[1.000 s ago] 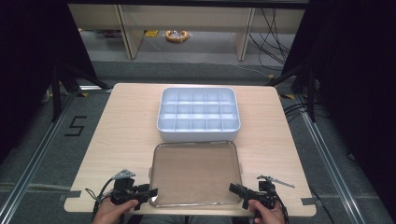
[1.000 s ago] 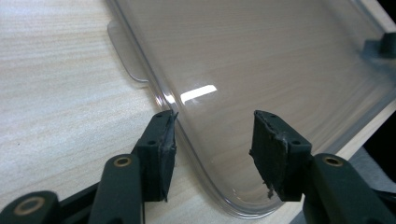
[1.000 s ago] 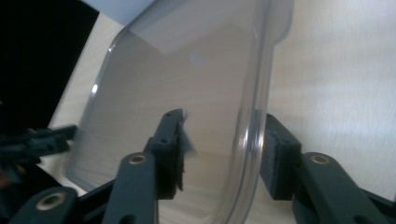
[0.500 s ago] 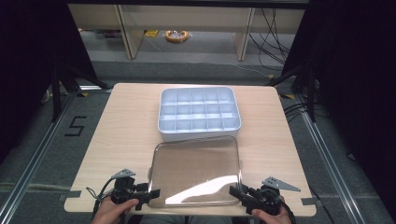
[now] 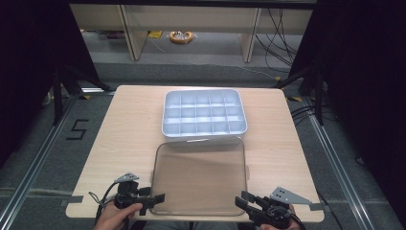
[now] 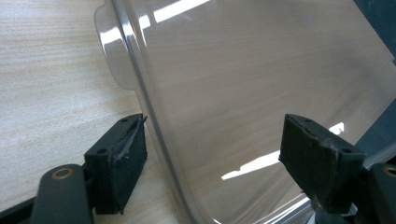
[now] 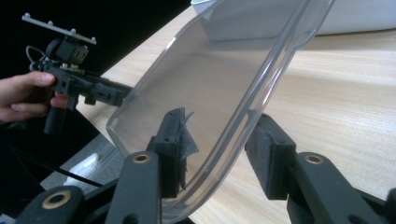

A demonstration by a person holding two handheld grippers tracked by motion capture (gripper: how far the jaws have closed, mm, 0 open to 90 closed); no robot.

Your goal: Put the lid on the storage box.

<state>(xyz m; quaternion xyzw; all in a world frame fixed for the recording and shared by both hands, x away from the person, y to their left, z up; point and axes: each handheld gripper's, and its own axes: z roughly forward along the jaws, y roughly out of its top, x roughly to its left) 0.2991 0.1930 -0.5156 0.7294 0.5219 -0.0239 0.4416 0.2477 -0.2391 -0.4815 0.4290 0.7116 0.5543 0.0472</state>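
1. The clear lid [image 5: 200,178] lies near the front edge of the wooden table [image 5: 127,124], tilted: its far edge rests just in front of the white compartment tray [image 5: 204,113], and its near right corner is lifted off the tabletop.

2. The right gripper [image 5: 245,202], at the lower right of the high view, is closed on the rim of the lid at that near right corner. In the right gripper view [image 7: 215,151] the curved rim passes between the two black jaws, one pad [image 7: 175,135] behind the clear plastic and the other outside it.

3. The left gripper [image 5: 156,198], held in the person's left hand [image 5: 115,216], stands at the near left corner of the lid. Its jaws have just been opening and now stand wide. In the left gripper view [image 6: 212,154] the edge of the lid runs between the jaws, close beside the left pad [image 6: 128,156] and well apart from the right one; neither presses on it.

4. The compartment tray sits at the middle of the table, beyond the lid; its cells look bare.

5. A side tab [image 6: 112,42] of the lid shows in the left gripper view, above the wood grain.
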